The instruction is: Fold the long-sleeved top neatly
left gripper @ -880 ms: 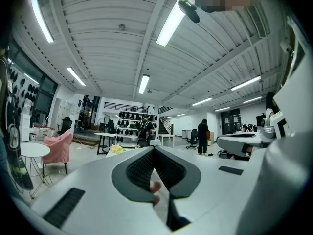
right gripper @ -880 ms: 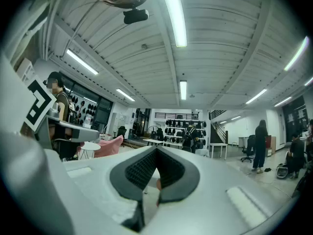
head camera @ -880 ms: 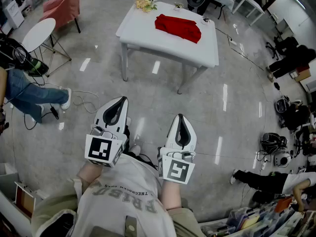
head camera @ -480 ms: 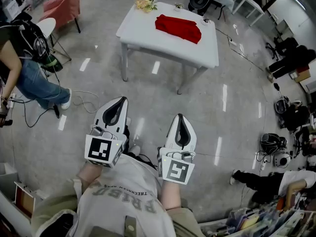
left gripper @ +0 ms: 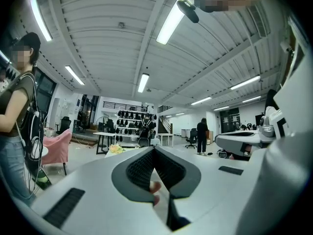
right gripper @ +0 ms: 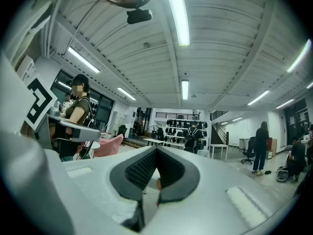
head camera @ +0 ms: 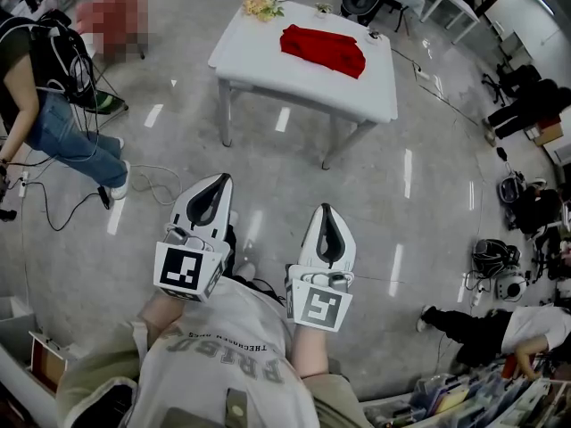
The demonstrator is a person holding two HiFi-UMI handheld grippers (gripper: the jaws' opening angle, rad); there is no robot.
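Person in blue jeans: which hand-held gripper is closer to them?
Left. The left hand-held gripper is on the side of the person in blue jeans; the right hand-held gripper lies beyond it, farther off.

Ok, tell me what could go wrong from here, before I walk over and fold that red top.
A cable lies looped just left of the way to the table; it could catch a foot.
The red top lies bunched near the flowers; spreading it might knock them.
Both the left tongs and right tongs are shut and empty; they must open before any grasp.
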